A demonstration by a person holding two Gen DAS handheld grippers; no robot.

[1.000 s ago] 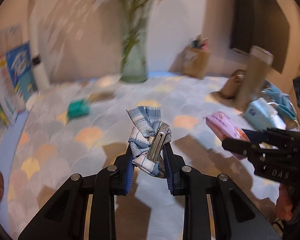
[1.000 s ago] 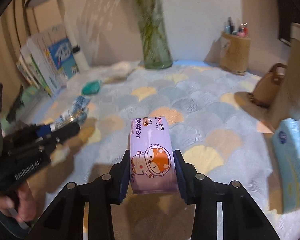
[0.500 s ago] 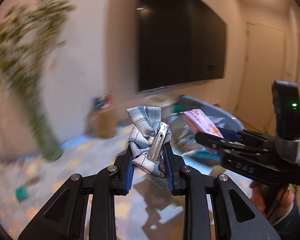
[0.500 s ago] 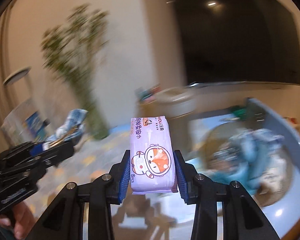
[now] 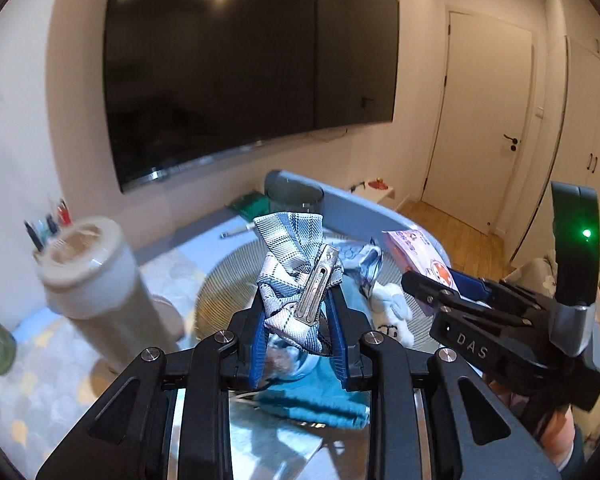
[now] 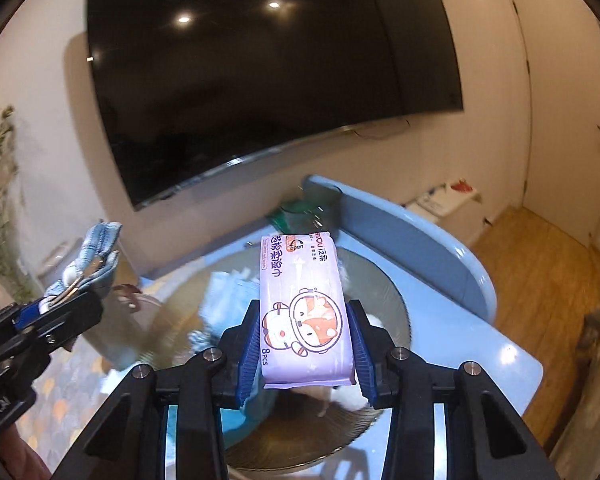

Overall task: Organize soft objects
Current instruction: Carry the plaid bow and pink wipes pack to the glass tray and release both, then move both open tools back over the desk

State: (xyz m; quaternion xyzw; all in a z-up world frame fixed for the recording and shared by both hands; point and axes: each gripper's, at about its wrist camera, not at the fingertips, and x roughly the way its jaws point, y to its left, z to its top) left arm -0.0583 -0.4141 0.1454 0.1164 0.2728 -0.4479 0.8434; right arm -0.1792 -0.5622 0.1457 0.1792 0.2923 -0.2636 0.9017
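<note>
While both claws hang over it, we see the wire basket (image 5: 228, 276) on the counter (image 6: 512, 364), already holding soft items like a teal cloth (image 5: 320, 396). Our right claw (image 6: 306, 344) is clamped on the purple wipes pack (image 6: 304, 304), above the basket. Our left claw (image 5: 298, 332) is clamped on the plaid bow hair clip (image 5: 296, 276), also above the basket.
</note>
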